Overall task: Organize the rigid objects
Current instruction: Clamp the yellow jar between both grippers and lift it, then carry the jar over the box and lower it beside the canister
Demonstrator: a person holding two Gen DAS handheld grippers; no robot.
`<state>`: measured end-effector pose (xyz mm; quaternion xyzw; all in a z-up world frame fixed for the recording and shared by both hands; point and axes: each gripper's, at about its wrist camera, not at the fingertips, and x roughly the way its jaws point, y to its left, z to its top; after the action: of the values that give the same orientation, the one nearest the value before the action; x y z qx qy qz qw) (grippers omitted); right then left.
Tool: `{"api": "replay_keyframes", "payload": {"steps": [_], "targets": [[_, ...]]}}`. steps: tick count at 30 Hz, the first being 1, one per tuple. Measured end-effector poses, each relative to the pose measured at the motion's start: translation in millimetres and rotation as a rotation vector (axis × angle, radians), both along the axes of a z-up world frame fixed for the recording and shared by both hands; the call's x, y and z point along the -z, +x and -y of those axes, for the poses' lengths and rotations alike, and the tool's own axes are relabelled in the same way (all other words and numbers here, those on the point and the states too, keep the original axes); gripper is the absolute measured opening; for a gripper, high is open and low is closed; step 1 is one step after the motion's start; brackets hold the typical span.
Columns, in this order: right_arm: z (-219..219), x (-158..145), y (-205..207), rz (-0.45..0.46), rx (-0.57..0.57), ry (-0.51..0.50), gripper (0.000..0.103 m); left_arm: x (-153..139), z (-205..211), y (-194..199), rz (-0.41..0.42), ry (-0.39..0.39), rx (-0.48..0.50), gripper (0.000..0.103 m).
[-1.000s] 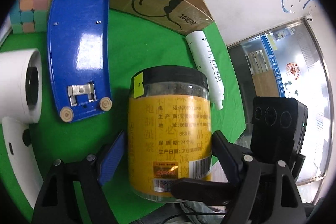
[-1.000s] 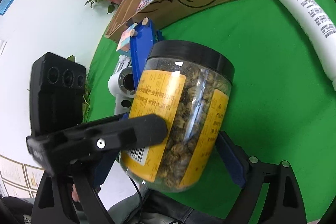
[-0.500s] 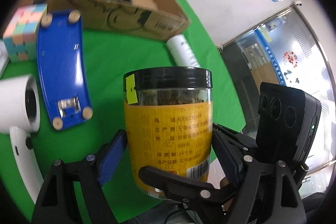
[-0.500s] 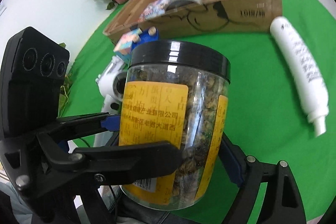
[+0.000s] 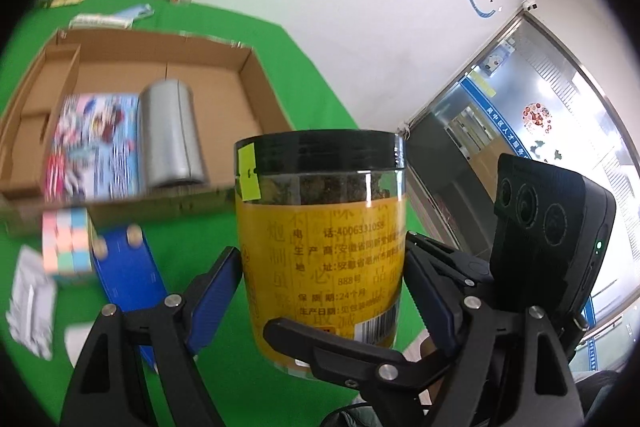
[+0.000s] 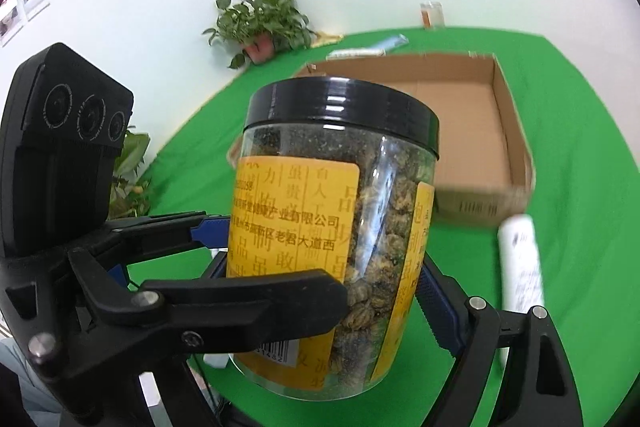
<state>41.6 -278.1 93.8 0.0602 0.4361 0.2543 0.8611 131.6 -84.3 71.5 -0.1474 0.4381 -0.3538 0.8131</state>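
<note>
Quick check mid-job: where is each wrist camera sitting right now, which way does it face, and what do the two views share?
Left wrist: on the left hand-held gripper, facing forward and down past the jar to the cardboard box; its own fingers and the right hand-held gripper show.
Right wrist: on the right hand-held gripper, facing the jar, box and white bottle; the left hand-held gripper shows.
Shared: jar, box, green table, both grippers clamping the jar.

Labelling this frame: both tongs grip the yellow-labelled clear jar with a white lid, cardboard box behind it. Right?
One slip: the lid is black, not white, plain in the right wrist view. Otherwise yes: both tongs, left and right, grip the yellow-labelled clear jar, and the cardboard box lies behind it.
</note>
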Motion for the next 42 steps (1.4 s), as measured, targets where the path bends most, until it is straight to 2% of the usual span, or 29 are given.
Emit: {"api": "replay_keyframes", "payload": {"steps": [4,9,14,18,22,25,29,33,37,42], "targets": [[-4.9,-26.6,39.0,0.012,-0.011,-0.016,0.086,-20.9,5.8,31.1,0.010,0.009,0.003,0.082],[-0.5,-46.1,100.1,-0.070,-0.041,-0.018,0.086,-36.0,16.3,81.6,-0.028,0.024,-0.007,0.082],[5.7,-50.9,152.9,-0.118,-0.053,-0.051,0.086,-30.1,22.3,120.3,-0.101,0.003,-0.014,0.082],[15.5,-28.9,185.9,-0.189,-0.052,-0.049,0.086,-8.4,31.1,145.0,-0.163,0.020,-0.010,0.082],[23.8,10.8,207.1,-0.280,-0.072,-0.040,0.086,23.9,41.5,162.8,-0.239,0.066,0.000,0.082],[28.1,39.8,212.2,-0.330,-0.083,-0.044,0.085,46.1,48.2,172.5,-0.290,0.087,0.003,0.082],[33.6,59.7,217.4,-0.354,-0.074,-0.033,0.085,55.2,53.4,181.0,-0.318,0.096,0.004,0.083],[36.4,68.9,216.8,-0.352,-0.087,-0.039,0.085,56.9,60.7,183.7,-0.317,0.145,0.024,0.083],[34.2,82.9,220.9,-0.370,-0.058,-0.057,0.085,45.6,51.0,190.3,-0.251,0.190,-0.094,0.083],[34.6,96.4,228.2,-0.416,-0.022,-0.040,0.086,42.0,38.9,178.0,-0.209,0.206,-0.107,0.083]]}}
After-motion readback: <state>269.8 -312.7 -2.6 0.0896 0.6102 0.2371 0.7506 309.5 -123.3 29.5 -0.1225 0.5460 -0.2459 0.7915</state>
